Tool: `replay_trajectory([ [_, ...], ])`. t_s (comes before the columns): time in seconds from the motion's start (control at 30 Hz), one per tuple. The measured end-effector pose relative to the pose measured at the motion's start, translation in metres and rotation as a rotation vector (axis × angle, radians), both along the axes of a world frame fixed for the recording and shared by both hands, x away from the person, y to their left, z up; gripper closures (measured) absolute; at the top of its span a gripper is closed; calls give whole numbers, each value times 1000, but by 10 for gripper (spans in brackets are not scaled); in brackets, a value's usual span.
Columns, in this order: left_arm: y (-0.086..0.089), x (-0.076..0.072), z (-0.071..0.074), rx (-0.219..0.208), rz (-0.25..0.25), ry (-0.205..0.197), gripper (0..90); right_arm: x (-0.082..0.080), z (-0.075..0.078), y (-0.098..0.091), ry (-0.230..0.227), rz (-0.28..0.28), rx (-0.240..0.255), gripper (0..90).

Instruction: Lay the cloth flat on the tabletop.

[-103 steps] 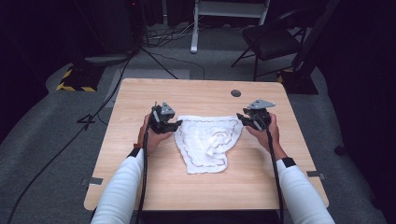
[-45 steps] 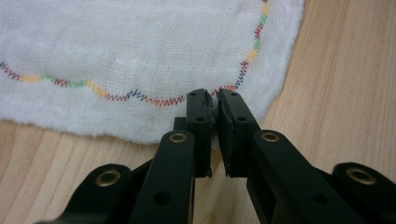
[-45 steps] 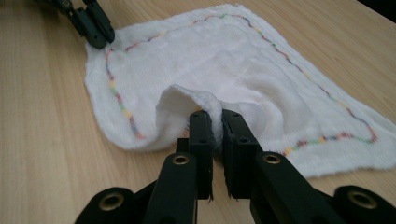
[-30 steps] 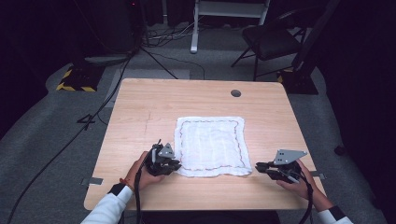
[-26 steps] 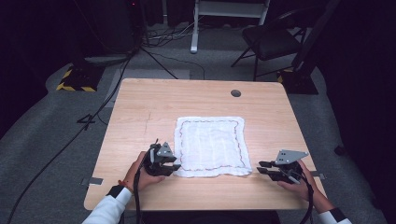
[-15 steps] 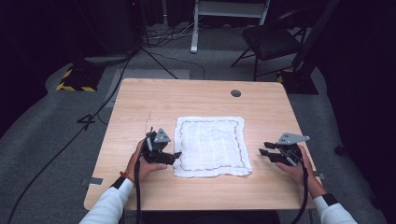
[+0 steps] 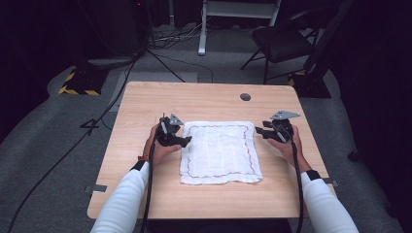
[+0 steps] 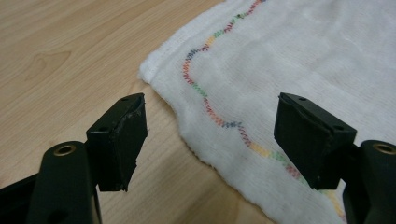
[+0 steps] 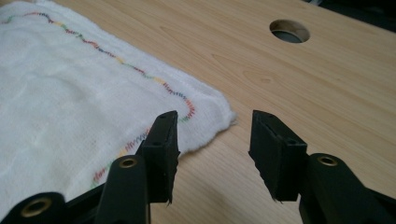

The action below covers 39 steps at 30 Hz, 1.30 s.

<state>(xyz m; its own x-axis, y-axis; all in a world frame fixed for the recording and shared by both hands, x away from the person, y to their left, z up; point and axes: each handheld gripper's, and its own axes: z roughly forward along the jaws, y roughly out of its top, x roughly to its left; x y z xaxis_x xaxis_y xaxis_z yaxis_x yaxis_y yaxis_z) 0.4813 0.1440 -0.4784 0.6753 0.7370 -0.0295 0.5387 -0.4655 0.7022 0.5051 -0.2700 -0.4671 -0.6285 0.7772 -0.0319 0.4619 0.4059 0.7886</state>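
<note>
- A white cloth (image 7: 221, 151) with a wavy line of coloured stitching just inside its hem lies spread flat at the middle of the table (image 7: 145, 102), roughly rectangular, its near edge slightly rumpled.
- The cloth's far edge runs straight across; its far-left corner (image 8: 148, 72) and far-right corner (image 9: 224, 114) both lie flat on the wood.
- The left gripper (image 7: 180, 141) sits at the cloth's left edge near the far-left corner, held in the person's left hand (image 7: 156, 144). In the left gripper view its fingers (image 8: 122, 137) stand wide apart, one over bare wood and one over the cloth, with the hem between them; they hold nothing.
- The right gripper (image 7: 260, 132) sits just beside the cloth's far-right corner, held in the right hand (image 7: 287, 145). Its fingers (image 9: 161, 144) are parted and empty, the corner lying just ahead of the gap.
- Beyond the cloth's far edge is a broad strip of bare wood with a round hole (image 7: 245, 97) near the table's far side.
- Bare wood also lies left, right and nearer than the cloth.
- Past the table, on grey floor, stand a chair (image 7: 284, 41) and cables (image 7: 170, 36).
</note>
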Motion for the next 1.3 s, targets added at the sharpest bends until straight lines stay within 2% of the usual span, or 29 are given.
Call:
replay_trajectory([
  [0.07, 0, 7, -2, 13, 18, -17, 317, 6, -3, 7, 12, -1, -11, 504],
  [0.13, 0, 15, -4, 13, 26, 8, 375, 12, -7, 15, 25, 6, -14, 488],
  [0.23, -1, 24, -7, 3, 28, 14, 469, 20, -12, 24, 42, -3, -30, 471],
  [0.33, -6, 29, -11, 39, 24, 15, 469, 27, -17, 29, 58, -21, -45, 457],
  [0.43, -11, 36, -15, 38, 44, 26, 464, 32, -22, 30, 85, -44, -49, 451],
  [0.5, -12, 40, -15, 23, 60, 36, 446, 35, -26, 31, 99, -47, -53, 453],
  [0.63, -11, 46, -16, 12, 60, 43, 460, 36, -28, 30, 116, -31, -28, 529],
  [0.73, -11, 48, -16, -4, 41, 44, 591, 35, -27, 32, 125, -1, -22, 682],
  [0.83, -12, 50, -15, -17, 13, 68, 743, 34, -27, 35, 130, 17, -10, 837],
  [0.93, -14, 49, -12, 8, -6, 39, 834, 32, -19, 33, 88, 6, 32, 864],
  [1.03, -13, 46, -5, -11, -6, -2, 847, 28, -7, 32, 18, 11, 14, 868],
  [1.17, -10, 43, 13, -31, 8, -84, 851, 25, 10, 30, -31, -2, 27, 871],
  [1.3, -7, 43, 25, -52, 15, -131, 853, 24, 23, 27, -79, -32, 38, 873],
])
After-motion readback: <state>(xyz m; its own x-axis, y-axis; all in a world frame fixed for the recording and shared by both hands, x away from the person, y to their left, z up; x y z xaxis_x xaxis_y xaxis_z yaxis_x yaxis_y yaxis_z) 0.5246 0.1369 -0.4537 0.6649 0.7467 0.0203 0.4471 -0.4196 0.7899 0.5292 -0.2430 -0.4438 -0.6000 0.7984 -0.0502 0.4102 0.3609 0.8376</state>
